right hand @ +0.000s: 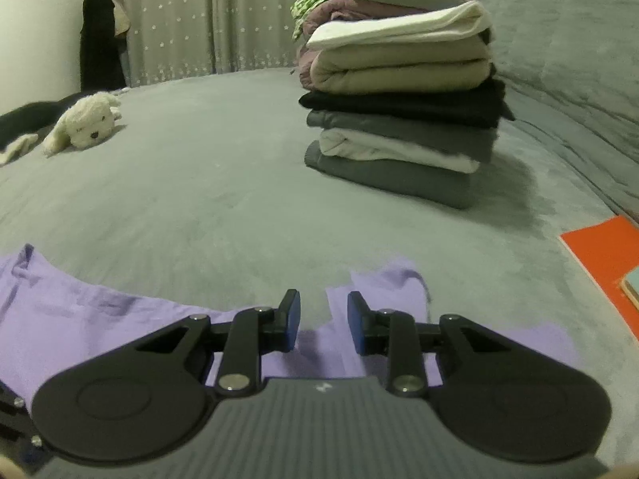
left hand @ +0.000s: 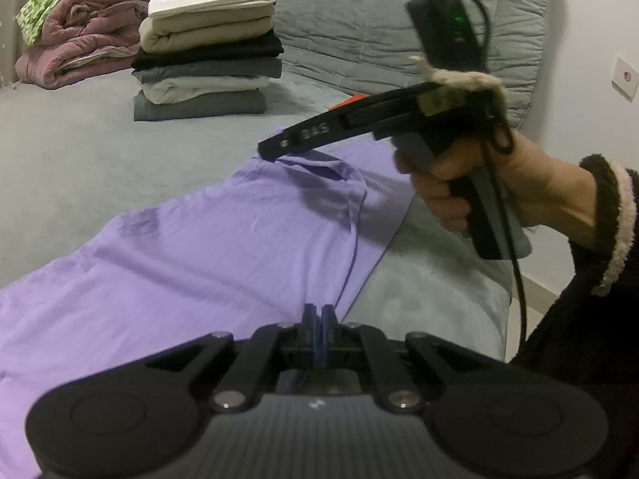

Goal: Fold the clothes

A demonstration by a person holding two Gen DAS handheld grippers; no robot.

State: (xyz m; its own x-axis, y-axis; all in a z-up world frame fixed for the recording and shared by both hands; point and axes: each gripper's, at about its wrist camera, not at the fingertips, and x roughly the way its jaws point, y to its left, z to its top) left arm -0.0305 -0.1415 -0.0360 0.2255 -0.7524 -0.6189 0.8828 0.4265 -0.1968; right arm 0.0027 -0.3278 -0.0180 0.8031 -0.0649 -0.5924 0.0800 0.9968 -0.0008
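left gripper (left hand: 318,313) pinching the purple shirt (left hand: 199,247) hem, fingers together | right gripper (right hand: 323,321) hovering parted, gripping nothing | advice: keeping edges aligned, fabric taut

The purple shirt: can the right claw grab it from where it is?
Probably yes. The right claw is open, right above the purple shirt, with nothing between them. The left claw looks shut on the shirt's edge.

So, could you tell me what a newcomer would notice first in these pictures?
Probably the lilac shirt spread across the grey bed, its near edge pinched in the shut left gripper. Next, the tall stack of folded clothes further back, and the right gripper open over the shirt's far edge.
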